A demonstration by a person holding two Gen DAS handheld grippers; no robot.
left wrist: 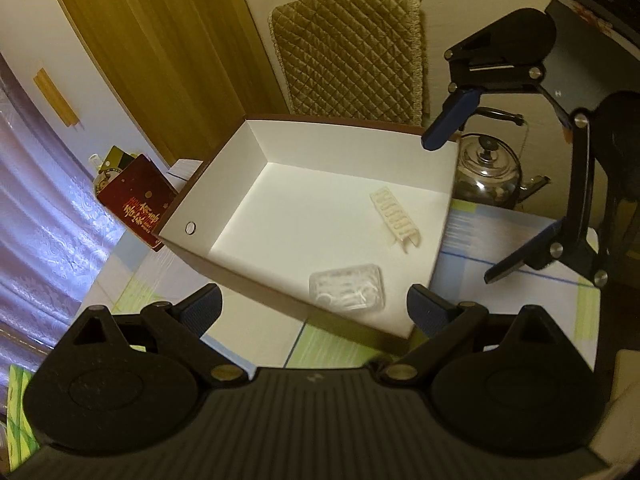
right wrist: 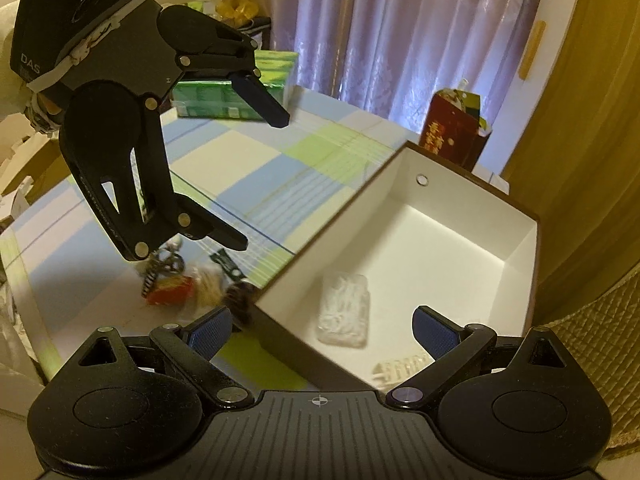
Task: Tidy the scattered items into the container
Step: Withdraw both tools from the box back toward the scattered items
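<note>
A brown box with a white inside (left wrist: 320, 148) (right wrist: 460, 188) stands on the checked tablecloth (right wrist: 260, 160). A clear plastic case (left wrist: 347, 286) (right wrist: 344, 310) and a white ribbed clip (left wrist: 396, 216) (right wrist: 400, 368) lie in it. My left gripper (left wrist: 314, 308) (right wrist: 260, 182) is open above the box's near wall and holds nothing. My right gripper (right wrist: 322, 328) (left wrist: 460, 210) is open and empty over the box's right edge. Left of the box lies a small pile: a red packet (right wrist: 168, 290), a black clip (right wrist: 228, 266), a dark fuzzy item (right wrist: 240, 300) and a metal piece (right wrist: 168, 260).
A steel kettle (left wrist: 488, 172) stands behind the box's right corner. A dark red paper bag (left wrist: 138, 204) (right wrist: 456, 132) sits at its far end. A green carton (right wrist: 224, 96) lies at the table's back. A quilted chair cushion (left wrist: 348, 52) is beyond the table.
</note>
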